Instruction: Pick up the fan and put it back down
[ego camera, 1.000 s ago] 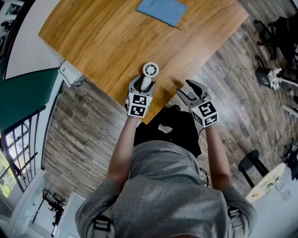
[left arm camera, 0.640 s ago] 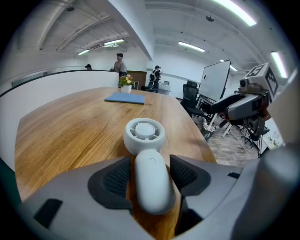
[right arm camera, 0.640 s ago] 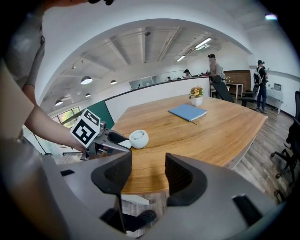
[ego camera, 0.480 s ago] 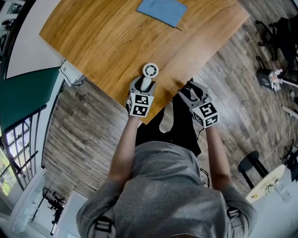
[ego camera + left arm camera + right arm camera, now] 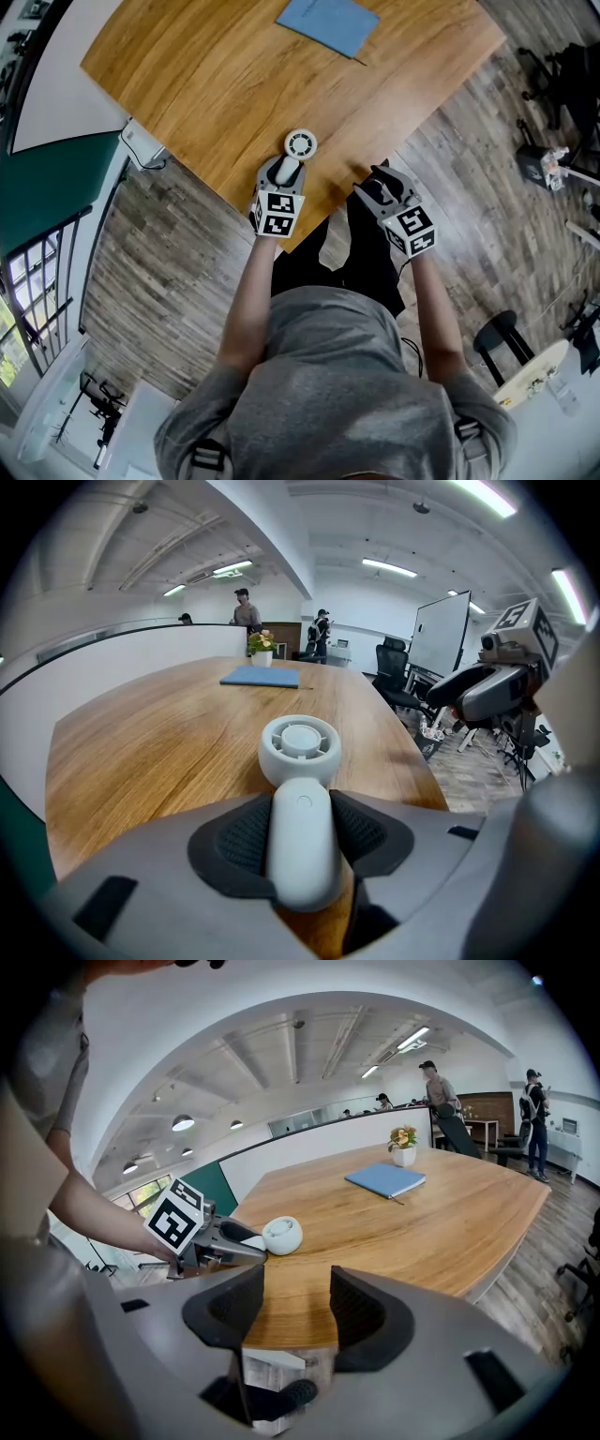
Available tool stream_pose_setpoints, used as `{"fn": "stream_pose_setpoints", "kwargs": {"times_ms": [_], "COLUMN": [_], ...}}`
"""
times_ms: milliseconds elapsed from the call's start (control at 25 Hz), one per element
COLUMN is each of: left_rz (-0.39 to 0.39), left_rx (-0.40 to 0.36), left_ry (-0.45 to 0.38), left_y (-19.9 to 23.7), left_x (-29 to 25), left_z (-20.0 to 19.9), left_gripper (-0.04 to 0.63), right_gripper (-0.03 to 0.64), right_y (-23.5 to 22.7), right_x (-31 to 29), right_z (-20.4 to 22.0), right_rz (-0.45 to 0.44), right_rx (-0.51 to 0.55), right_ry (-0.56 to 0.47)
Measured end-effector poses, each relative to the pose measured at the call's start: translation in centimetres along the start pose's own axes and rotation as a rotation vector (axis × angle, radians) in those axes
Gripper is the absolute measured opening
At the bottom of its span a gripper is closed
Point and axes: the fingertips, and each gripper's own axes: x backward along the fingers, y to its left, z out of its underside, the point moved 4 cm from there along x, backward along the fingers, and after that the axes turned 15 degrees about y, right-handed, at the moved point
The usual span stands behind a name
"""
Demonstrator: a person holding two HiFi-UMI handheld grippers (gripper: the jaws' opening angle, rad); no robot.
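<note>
A small white hand-held fan [image 5: 301, 143] lies flat near the front edge of the wooden table [image 5: 206, 84], its round head [image 5: 298, 750] pointing away from me. My left gripper [image 5: 289, 169] straddles the handle [image 5: 300, 846]. Its jaws have just been closing, and both dark pads now touch the handle's sides. My right gripper [image 5: 382, 184] hovers open at the table's edge to the right of the fan, with nothing between its jaws [image 5: 295, 1302]. The right gripper view shows the fan [image 5: 281, 1235] and the left gripper [image 5: 234, 1237] side-on.
A blue notebook [image 5: 328, 21] lies at the table's far side, beside a small flower pot [image 5: 404, 1147]. Office chairs [image 5: 553, 66] and a black stool [image 5: 502, 333] stand on the wood floor to the right. People stand far off in the room.
The left gripper's jaws have drawn in from wide apart onto the fan's handle. Both hands have stayed nearly where they were.
</note>
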Motion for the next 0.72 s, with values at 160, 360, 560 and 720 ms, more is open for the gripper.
{"fn": "stream_pose_setpoints", "kwargs": {"times_ms": [160,360,560,720], "left_rz": [-0.004,-0.007,-0.005,-0.002], "left_rx": [0.017,0.027,0.018,0.012], "left_ry": [0.001,0.001,-0.007,-0.025], "left_y": [0.1,0.1,0.3,0.3], "left_x": [0.0,0.1,0.6,1.7], "left_z": [0.0,0.1,0.0,-0.5], "left_gripper": [0.201,0.201,0.199,0.199], "right_gripper": [0.229,0.227,0.227,0.227], "right_y": [-0.2,-0.2,0.1,0.5], "right_x": [0.1,0.3,0.8,1.2], "right_z": [-0.1,-0.1,-0.5,-1.1], "right_rz": [0.001,0.003,0.005,0.01], "right_rx": [0.003,0.008,0.014,0.024], "right_ry": [0.0,0.002,-0.011,-0.018]}}
